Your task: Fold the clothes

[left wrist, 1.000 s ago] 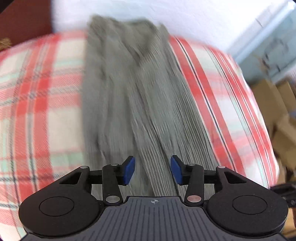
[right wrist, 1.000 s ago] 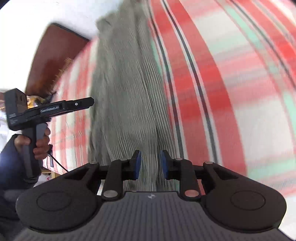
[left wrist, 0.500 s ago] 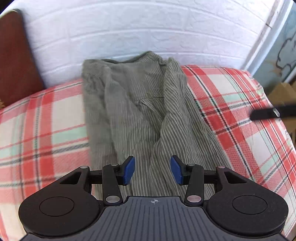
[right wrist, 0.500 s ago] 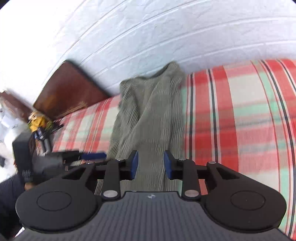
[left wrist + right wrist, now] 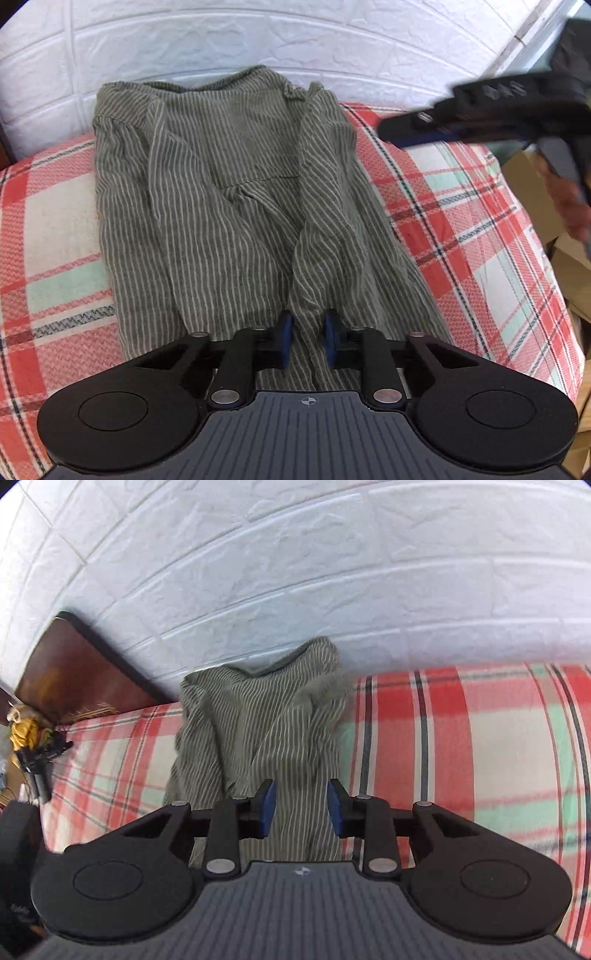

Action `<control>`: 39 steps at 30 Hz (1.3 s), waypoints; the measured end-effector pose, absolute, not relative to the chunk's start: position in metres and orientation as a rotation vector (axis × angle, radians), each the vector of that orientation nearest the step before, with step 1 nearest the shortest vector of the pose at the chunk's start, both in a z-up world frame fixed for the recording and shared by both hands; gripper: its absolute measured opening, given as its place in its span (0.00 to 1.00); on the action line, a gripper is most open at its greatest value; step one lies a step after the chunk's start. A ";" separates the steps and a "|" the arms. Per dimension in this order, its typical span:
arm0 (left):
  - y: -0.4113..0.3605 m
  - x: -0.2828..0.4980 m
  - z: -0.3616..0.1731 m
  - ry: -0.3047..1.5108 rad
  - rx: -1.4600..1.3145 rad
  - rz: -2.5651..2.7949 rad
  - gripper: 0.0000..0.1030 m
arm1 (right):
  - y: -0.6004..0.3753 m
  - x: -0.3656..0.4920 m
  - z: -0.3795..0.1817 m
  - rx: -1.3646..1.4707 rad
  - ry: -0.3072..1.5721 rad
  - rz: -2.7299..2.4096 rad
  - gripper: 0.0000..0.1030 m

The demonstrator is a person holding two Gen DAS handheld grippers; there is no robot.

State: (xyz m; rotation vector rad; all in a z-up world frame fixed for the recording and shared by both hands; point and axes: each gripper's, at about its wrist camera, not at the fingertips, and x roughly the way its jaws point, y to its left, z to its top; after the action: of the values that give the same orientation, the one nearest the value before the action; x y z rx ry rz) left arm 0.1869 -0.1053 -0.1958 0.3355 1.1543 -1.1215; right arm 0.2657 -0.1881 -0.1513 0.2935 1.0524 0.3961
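The left tool is pinching a fold of the striped shirt, which is lying mid-frame on the plaid bed. The right tool is hovering wide apart above the shirt's lower edge.

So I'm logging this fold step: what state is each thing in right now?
striped garment: rumpled, lying lengthwise on the bed, not folded.
left tool: shut on a garment fold.
right tool: open, holding nothing.
plaid blanket: spread flat under the garment.

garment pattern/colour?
Grey-green garment with thin pale stripes; clearest in the left wrist view.
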 end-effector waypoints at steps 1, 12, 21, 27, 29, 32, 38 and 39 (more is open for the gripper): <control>-0.104 0.187 -0.196 1.154 0.330 -1.123 0.12 | -0.187 0.271 -0.151 0.287 1.050 0.402 0.34; -0.095 0.200 -0.196 1.180 0.262 -1.116 0.11 | -0.168 0.320 -0.166 0.238 1.055 0.434 0.03; -0.093 0.212 -0.215 1.231 0.209 -1.089 0.12 | -0.172 0.339 -0.207 0.256 1.082 0.359 0.02; -0.081 0.220 -0.210 1.247 0.158 -1.081 0.21 | -0.186 0.334 -0.189 0.255 1.043 0.356 0.09; -0.072 0.224 -0.201 1.228 0.145 -1.058 0.30 | -0.192 0.331 -0.182 0.261 1.024 0.351 0.15; -0.068 0.228 -0.185 1.181 0.139 -1.055 0.41 | -0.202 0.327 -0.169 0.290 0.996 0.360 0.15; -0.074 0.253 -0.168 1.083 0.172 -0.990 0.41 | -0.196 0.331 -0.159 0.240 0.968 0.364 0.16; -0.075 0.260 -0.166 1.067 0.170 -0.965 0.43 | -0.194 0.334 -0.158 0.230 0.963 0.366 0.19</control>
State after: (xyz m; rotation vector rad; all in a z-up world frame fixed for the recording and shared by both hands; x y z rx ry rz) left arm 0.2596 -0.0746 -0.1663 0.1696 1.0667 -0.9646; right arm 0.3342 -0.1938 -0.1580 0.2303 0.9628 0.3661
